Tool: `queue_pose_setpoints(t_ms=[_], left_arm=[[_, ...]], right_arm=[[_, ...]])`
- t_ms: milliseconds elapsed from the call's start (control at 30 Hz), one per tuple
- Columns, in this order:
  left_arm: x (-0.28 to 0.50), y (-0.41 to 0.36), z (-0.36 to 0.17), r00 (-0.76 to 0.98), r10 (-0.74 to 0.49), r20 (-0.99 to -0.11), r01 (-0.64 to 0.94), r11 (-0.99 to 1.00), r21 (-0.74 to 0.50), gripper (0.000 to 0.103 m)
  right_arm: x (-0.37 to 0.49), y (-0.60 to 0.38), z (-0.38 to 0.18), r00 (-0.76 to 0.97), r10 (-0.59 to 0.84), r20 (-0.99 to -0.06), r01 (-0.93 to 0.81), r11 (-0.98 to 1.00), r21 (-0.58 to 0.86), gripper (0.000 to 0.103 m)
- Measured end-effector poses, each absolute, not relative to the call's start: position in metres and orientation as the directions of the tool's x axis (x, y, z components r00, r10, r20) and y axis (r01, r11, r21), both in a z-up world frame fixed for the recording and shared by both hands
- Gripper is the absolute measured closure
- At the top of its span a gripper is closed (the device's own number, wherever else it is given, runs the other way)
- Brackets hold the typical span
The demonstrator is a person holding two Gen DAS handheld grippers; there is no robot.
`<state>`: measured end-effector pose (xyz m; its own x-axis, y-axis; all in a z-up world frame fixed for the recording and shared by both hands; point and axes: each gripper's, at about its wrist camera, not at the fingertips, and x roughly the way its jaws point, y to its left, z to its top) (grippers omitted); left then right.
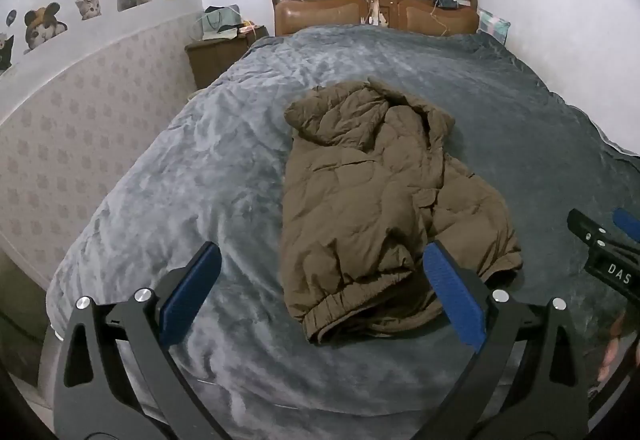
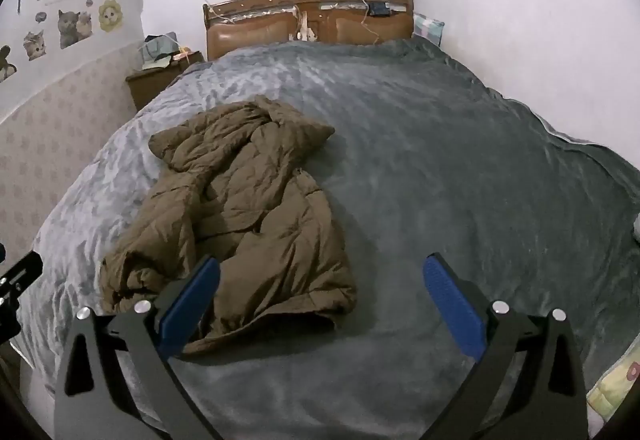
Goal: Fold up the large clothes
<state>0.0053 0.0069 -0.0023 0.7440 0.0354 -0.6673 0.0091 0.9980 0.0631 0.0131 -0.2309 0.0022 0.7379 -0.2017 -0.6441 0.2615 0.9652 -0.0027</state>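
Jacket [image 1: 384, 199], olive-brown and quilted, lies crumpled lengthwise on the grey blanket [image 1: 180, 179], hood end toward the wooden headboard [image 1: 376, 3], hem nearest the cameras. Left gripper [image 1: 324, 280] hovers off the hem, jaws spread wide, holding nothing. Right gripper [image 2: 320, 288] likewise released, beside the hem's corner.

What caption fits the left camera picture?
Open left gripper hovering over a rumpled brown jacket on a grey bed.
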Motion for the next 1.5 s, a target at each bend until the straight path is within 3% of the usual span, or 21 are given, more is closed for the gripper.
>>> queue_pose_setpoints(t_ms=[1500], left_arm=[[0.0044, 0.0016, -0.0019, 0.745, 0.045, -0.666, 0.014, 0.996, 0.083, 0.003]], right_arm=[[0.0166, -0.2266, -0.0051, 0.720, -0.254, -0.646, 0.282, 0.957, -0.061, 0.001]])
